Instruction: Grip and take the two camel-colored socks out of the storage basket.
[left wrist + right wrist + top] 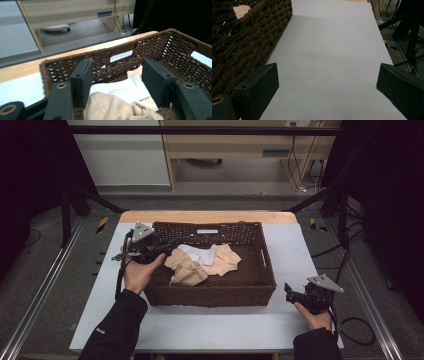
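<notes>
A brown wicker basket (pixel 215 292) stands mid-table and holds a crumpled beige cloth (pixel 187 267), a white cloth (pixel 200 254) and a peach cloth (pixel 227 260). My left gripper (pixel 167 247) hovers at the basket's left rim, pointing inward. In the left gripper view its jaws stand apart, open (pixel 120 80), just above the beige cloth (pixel 110 105) and white cloth (pixel 120 88), with nothing pressed between the pads. My right gripper (pixel 291 295) rests on the table right of the basket. Its jaws are wide open (pixel 327 85) over bare tabletop, beside the basket wall (pixel 242 37).
The pale tabletop (pixel 200 325) has a wooden strip (pixel 207 216) along its far edge. Metal frame rails (pixel 45 280) run along both sides. Cables (pixel 357 330) lie on the floor at the right. A wooden cabinet (pixel 225 145) stands beyond the table.
</notes>
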A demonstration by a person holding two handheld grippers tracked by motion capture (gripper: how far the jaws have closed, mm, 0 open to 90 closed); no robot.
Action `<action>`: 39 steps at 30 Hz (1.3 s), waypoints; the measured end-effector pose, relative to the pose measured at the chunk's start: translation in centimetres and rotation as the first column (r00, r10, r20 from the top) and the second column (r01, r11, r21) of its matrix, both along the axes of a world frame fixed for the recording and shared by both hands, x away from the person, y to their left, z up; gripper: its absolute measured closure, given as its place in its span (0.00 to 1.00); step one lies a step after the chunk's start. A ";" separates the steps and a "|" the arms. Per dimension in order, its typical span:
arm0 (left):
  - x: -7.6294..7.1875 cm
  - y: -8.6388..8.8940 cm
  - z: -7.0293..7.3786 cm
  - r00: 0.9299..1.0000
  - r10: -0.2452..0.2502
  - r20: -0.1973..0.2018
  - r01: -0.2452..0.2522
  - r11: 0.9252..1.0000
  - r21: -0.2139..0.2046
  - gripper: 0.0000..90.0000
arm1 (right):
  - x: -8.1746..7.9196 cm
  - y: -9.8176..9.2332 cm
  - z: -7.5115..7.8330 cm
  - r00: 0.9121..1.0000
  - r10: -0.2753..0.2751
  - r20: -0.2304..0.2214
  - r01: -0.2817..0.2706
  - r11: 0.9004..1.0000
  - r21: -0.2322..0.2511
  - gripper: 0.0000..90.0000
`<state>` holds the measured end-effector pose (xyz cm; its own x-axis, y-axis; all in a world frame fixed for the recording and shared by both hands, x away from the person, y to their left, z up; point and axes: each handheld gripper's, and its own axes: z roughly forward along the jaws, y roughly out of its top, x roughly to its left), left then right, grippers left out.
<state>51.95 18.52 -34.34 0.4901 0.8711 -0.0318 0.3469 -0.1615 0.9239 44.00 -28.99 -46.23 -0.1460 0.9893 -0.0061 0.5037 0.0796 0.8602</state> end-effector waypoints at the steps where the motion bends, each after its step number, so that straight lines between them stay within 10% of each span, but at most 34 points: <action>1: 0.3 -0.3 -0.2 1.000 0.005 -0.005 -0.005 1.000 0.009 0.45 | 0.0 0.0 0.0 1.000 0.000 0.001 0.000 1.000 0.000 0.05; 25: 2.7 -1.5 -5.3 0.989 0.024 -0.144 -0.001 0.988 0.155 0.44 | 0.2 0.0 -0.1 1.000 0.001 -0.005 -0.001 1.000 -0.007 0.05; 39: 2.7 -2.6 -6.9 0.976 0.055 -0.211 0.005 0.962 0.275 0.48 | 0.3 0.1 -0.2 1.000 0.005 -0.024 -0.005 1.000 -0.017 0.05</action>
<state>54.65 15.96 -41.20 0.4760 0.8730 0.1061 0.5389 -0.3849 0.7493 44.27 -28.85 -46.46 -0.1515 0.9883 -0.0190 0.5237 0.0966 0.8464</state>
